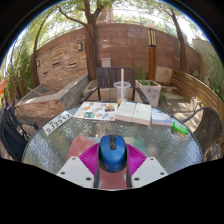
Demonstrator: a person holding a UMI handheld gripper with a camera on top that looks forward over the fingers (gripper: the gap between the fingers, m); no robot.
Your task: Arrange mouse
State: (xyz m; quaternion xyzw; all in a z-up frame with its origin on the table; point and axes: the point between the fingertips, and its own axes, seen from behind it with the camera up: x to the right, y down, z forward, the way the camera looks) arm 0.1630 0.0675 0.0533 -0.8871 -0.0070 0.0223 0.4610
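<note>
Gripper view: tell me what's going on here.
A person's handheld gripper has its jaws closed on a blue computer mouse, its pink pads pressing both sides, over a round glass patio table. Beyond the mouse, printed paper leaflets, stacked books and a white plastic cup sit on the table's far side, before a brick wall.

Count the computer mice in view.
1. The blue mouse sits on the glass table between the hand-held gripper fingers, on a pink mat. Others may be hidden.
</note>
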